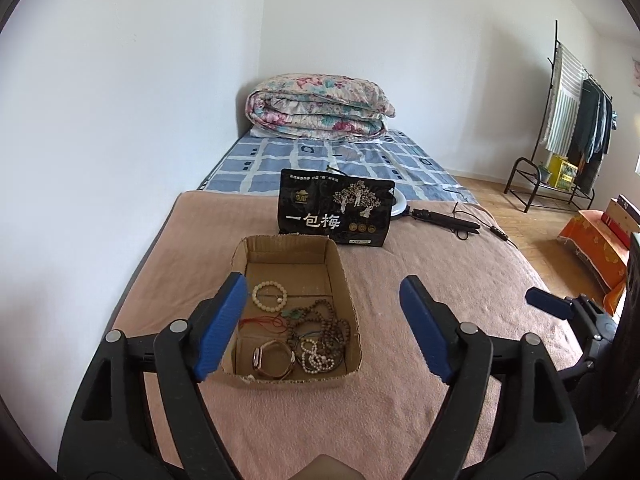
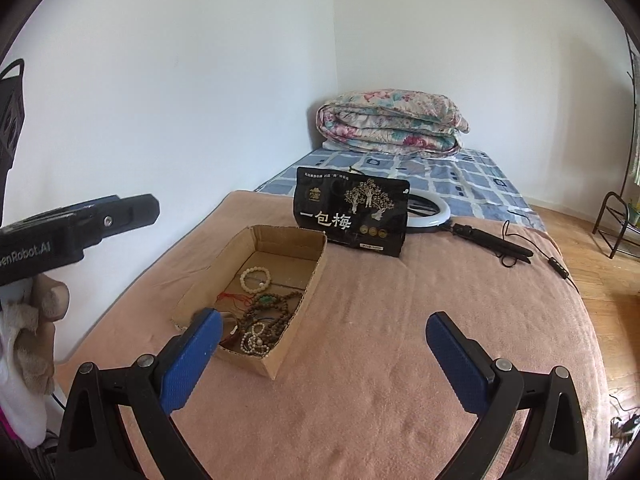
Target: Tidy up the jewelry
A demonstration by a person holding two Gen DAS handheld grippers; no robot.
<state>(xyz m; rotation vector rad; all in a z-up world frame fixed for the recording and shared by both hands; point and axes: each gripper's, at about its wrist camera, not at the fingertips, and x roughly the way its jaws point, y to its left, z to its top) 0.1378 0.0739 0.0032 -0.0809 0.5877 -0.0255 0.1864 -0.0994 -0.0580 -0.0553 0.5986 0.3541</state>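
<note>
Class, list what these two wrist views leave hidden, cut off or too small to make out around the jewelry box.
- Right wrist view: the watch is hidden by the near wall of the cardboard box and the right tongs.
- Left wrist view: most of the ring light is hidden behind the black pouch.
- Both views: small print on the pouch is too small to read.
- Left wrist view: the right tongs are cut off near the frame edge.
</note>
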